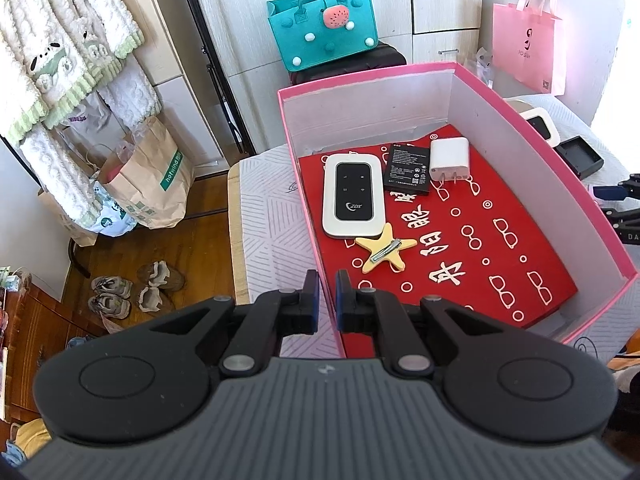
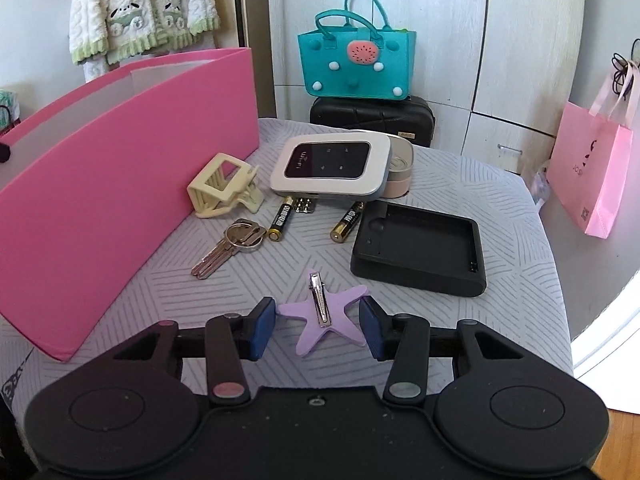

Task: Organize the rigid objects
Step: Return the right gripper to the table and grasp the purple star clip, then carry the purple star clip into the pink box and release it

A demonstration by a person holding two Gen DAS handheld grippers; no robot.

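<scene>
A purple star hair clip (image 2: 324, 320) lies on the grey patterned table cover, between the fingers of my right gripper (image 2: 318, 326). That gripper is open, its blue pads close beside the star's arms. My left gripper (image 1: 328, 300) is shut on the near left wall of the pink box (image 1: 560, 152), one finger on each side. Inside the box, on a red sheet, lie a white pocket router (image 1: 352, 196), a black battery pack (image 1: 408, 168), a white plug (image 1: 449, 158) and a yellow star clip (image 1: 384, 254).
On the table beyond the purple star lie keys (image 2: 228, 248), a cream hair claw (image 2: 224, 188), two AA batteries (image 2: 282, 218), a second router (image 2: 332, 168) on a round tin (image 2: 400, 168), and a black charger cradle (image 2: 420, 252). The pink box wall (image 2: 120, 160) stands at left.
</scene>
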